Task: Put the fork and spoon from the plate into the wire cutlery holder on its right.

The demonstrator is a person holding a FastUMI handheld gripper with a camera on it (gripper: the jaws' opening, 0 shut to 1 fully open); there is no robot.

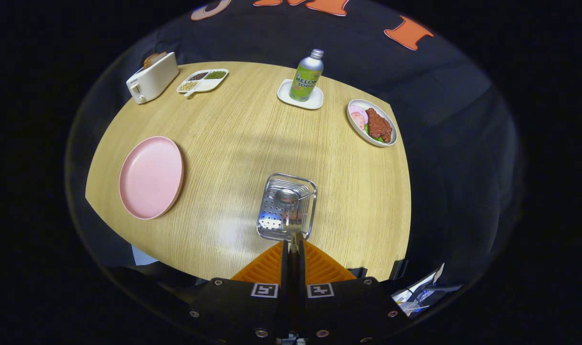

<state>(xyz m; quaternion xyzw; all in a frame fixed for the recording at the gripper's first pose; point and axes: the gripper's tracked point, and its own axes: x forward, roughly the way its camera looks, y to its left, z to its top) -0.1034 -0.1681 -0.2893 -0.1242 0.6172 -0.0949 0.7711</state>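
We hold the gripper (pixel 294 245) closed on the fork (pixel 295 225), its tines over the wire cutlery holder (pixel 287 207) with the spoon (pixel 286 197) already inside, right of the bare pink plate (pixel 151 176); next, lower and release.

Holds one gripper (pixel 294 243) on the near side, about halfway between left and right. Aims it toward the far side and tips it down. Has the two fingers (pixel 271 266) almost all the way together, with just a thin slit left. Pinches the fork (pixel 294 225) by its handle in that slit, one finger on the left, one on the right. Lets the fork's prongs poke out just past the fingertips, toward the far side.
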